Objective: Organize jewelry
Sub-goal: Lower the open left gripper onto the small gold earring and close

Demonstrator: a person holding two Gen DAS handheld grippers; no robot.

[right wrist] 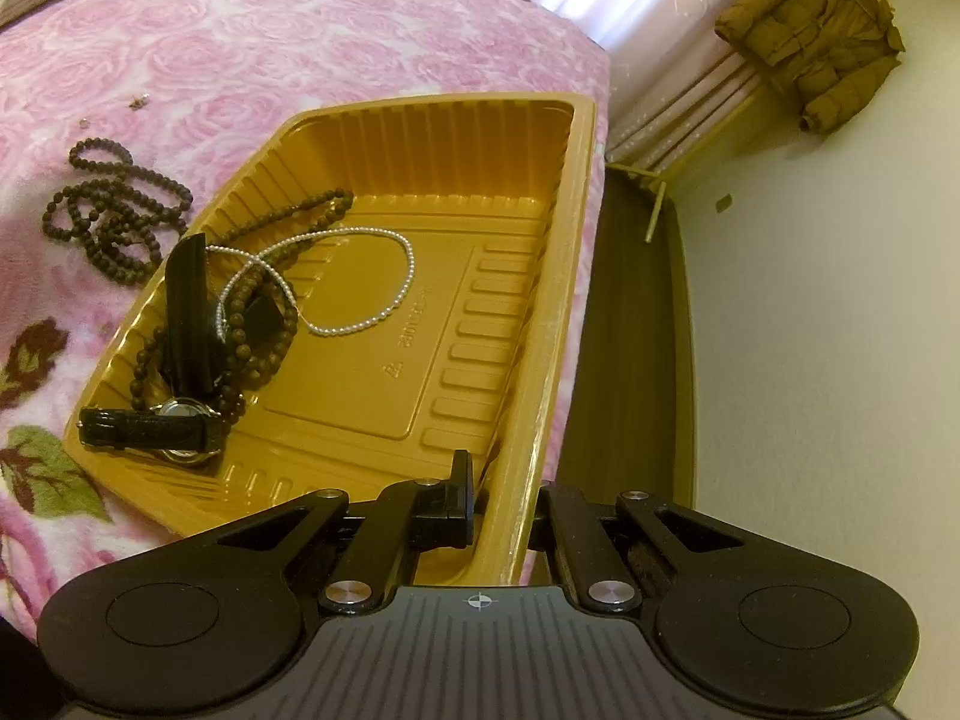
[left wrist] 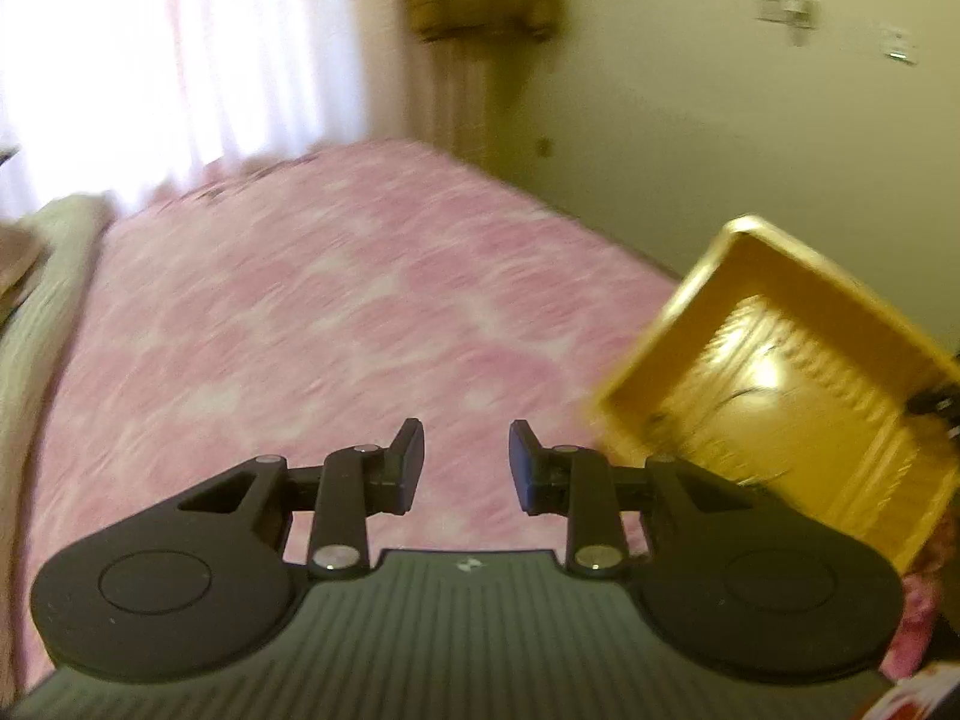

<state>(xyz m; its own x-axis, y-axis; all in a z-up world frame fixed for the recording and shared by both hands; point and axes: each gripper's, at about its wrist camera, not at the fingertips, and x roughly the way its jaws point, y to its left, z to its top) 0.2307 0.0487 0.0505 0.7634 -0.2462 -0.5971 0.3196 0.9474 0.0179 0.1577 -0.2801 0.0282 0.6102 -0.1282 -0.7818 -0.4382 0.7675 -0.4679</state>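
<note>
A gold plastic tray [right wrist: 540, 252] rests on the pink bed. It holds a white pearl necklace [right wrist: 384, 276], a brown bead strand [right wrist: 264, 324] and black-strapped watches [right wrist: 150, 429]. My right gripper [right wrist: 504, 498] is shut on the tray's near rim, one finger inside, one outside. More brown beads [right wrist: 114, 210] lie on the blanket left of the tray. In the left wrist view my left gripper [left wrist: 467, 468] is open and empty above the blanket, left of the tray [left wrist: 690, 324], which looks tilted and blurred.
The pink rose blanket [right wrist: 300, 30] covers the bed; small bits [right wrist: 141, 101] lie on it beyond the beads. The bed's dark edge [right wrist: 624, 330] and the wall are right of the tray. A brown jacket [right wrist: 822, 42] hangs near the curtain.
</note>
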